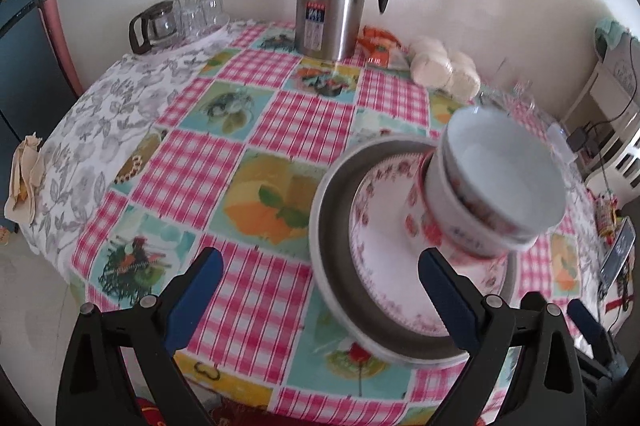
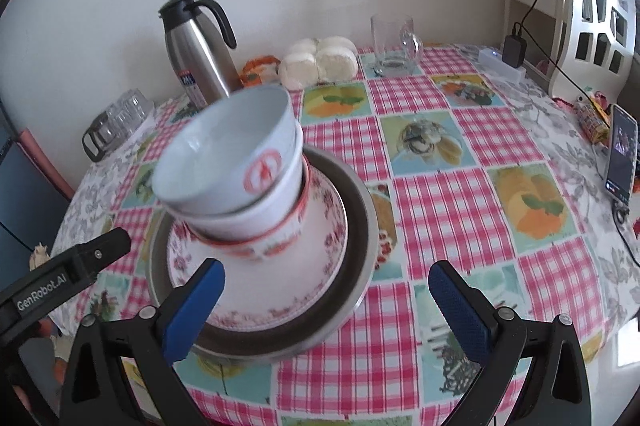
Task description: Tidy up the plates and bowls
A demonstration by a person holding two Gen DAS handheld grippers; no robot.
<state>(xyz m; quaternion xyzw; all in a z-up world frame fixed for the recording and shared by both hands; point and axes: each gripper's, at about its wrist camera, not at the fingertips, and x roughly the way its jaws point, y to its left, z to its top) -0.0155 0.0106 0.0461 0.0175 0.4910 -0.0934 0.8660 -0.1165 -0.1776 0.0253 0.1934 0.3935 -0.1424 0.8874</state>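
Left gripper stands wide open, empty; the stack lies to its right. Nested bowls sit on the floral plate inside the metal dish, probably leaning. Right gripper, wide open, empty, has the stack to its left.
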